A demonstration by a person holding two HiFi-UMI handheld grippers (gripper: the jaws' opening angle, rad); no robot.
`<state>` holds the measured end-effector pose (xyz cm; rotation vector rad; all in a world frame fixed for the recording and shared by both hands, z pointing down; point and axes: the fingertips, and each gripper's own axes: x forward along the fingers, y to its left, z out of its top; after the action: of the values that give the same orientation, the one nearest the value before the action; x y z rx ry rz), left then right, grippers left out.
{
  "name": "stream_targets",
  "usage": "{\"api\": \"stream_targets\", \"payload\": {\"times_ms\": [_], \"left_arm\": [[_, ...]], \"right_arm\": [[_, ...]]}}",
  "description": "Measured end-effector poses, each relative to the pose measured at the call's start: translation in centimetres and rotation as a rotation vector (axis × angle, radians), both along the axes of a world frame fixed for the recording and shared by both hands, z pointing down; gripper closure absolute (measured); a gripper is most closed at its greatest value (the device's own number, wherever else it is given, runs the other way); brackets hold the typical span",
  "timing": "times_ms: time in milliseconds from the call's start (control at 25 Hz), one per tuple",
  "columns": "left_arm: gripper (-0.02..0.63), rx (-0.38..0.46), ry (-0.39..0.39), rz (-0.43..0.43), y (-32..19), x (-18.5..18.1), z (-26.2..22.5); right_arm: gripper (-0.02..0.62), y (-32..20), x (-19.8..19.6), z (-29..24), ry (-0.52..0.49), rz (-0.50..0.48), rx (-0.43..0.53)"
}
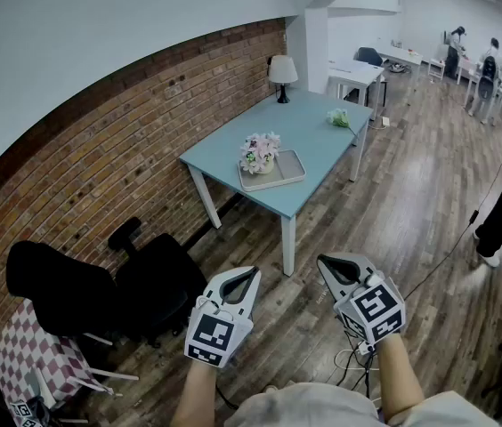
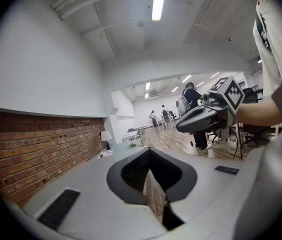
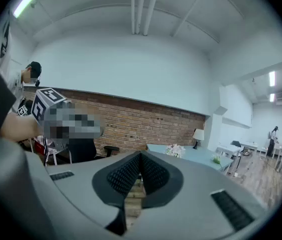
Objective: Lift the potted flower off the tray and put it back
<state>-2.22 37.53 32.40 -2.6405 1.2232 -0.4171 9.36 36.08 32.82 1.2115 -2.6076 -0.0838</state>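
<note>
A long brick wall (image 1: pixel 100 149) runs along the left side of the room. A light blue table (image 1: pixel 309 127) stands against it, and a black office chair (image 1: pixel 149 292) is nearer to the person. On the table's near end lies 1 grey tray (image 1: pixel 290 171), and the potted flower (image 1: pixel 260 152) stands upright on the tray's left part. The left gripper (image 1: pixel 249 274) and the right gripper (image 1: pixel 327 262) are held well apart from the table. The 2 jaws of each are pressed together with nothing between them.

Left: white two-jaw gripper (image 1: pixel 250 273), black ribbed pads (image 2: pixel 136 171), chequered marker cube (image 1: pixel 211 336) at rear
Right: matching white gripper (image 1: pixel 325 261)
Garment: pale beige top (image 1: pixel 322 407)
</note>
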Motion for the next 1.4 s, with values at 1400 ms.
{"api": "stream_targets", "payload": {"times_ms": [1400], "left_arm": [[0.578,-0.087,0.014,-0.121,-10.5,3.3,6.3]], "right_arm": [[0.586,-11.2,5.2,1.9,-0.108,-0.036,0.002]]}}
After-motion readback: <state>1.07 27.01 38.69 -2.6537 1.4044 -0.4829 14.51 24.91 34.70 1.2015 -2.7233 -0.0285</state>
